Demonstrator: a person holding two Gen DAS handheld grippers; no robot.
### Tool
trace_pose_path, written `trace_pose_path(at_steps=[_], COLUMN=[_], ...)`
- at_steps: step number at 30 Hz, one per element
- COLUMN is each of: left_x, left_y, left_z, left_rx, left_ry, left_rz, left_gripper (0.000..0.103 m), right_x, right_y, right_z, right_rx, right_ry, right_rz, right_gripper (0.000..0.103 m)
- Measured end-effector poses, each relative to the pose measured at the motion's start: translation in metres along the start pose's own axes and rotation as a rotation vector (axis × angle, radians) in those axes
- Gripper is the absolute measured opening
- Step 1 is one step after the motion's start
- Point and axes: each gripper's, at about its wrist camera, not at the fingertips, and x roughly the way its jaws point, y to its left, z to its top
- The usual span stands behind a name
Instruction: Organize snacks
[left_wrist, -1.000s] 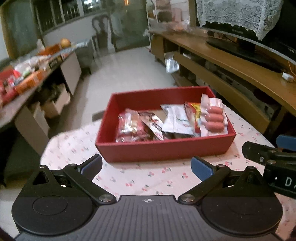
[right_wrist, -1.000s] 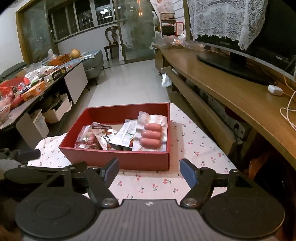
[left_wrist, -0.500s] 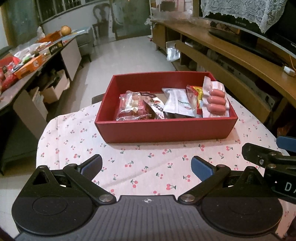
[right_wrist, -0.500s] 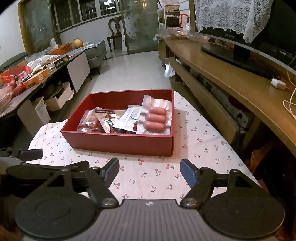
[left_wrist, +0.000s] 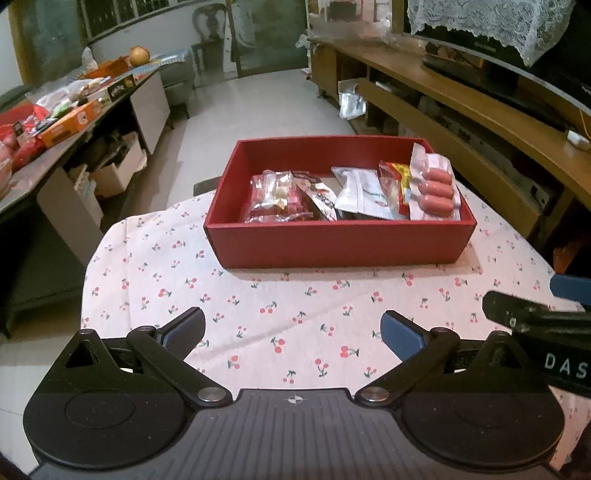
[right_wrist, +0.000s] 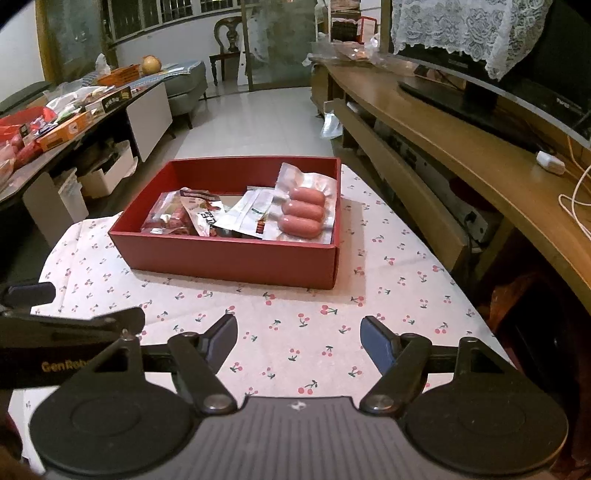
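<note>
A red box (left_wrist: 340, 242) (right_wrist: 236, 258) stands on a cherry-print tablecloth (left_wrist: 280, 317) (right_wrist: 388, 280). It holds several snack packs: a sausage pack (left_wrist: 434, 188) (right_wrist: 304, 210) at its right end, a white pouch (left_wrist: 364, 194) (right_wrist: 251, 212) in the middle, and red wrapped packs (left_wrist: 275, 197) (right_wrist: 170, 218) at the left. My left gripper (left_wrist: 291, 332) is open and empty, above the cloth short of the box. My right gripper (right_wrist: 298, 339) is open and empty, beside the left one, also short of the box.
A long wooden TV bench (right_wrist: 480, 155) runs along the right. A side table (left_wrist: 55, 122) with more snack boxes stands at the left. The tiled floor (right_wrist: 255, 122) lies beyond the table. Each gripper's side shows in the other's view (left_wrist: 539, 325) (right_wrist: 55, 332).
Both grippers have drawn back and risen from the box, which now looks farther away and is seen more from above. Both stay open and empty.
</note>
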Motion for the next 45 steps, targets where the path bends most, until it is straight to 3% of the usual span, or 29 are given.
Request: trace_pose_path(at_steps=[20, 26, 29, 45], left_x=[-0.01, -0.011, -0.01, -0.012], left_y=[0.004, 0.01, 0.012, 0.01], left_z=[-0.019, -0.022, -0.021, -0.022], left_rx=[0.001, -0.047, -0.056, -0.03], left_ry=[0.016, 0.045, 0.045, 0.011], left_rz=[0.004, -0.056, -0.076, -0.039], left_gripper=[0.098, 0.091, 0.092, 0.096], right_x=[-0.01, -0.013, -0.013, -0.013], right_y=[0.009, 0.011, 0.01, 0.01], right_z=[-0.015, -0.016, -0.016, -0.015], right_rx=[-0.032, -0.037, -0.033, -0.034], right_ry=[0.007, 0.002, -0.001, 0.001], right_rz=[0.012, 0.025, 0.031, 0.029], right_gripper=[0.087, 0.087, 0.087, 0.087])
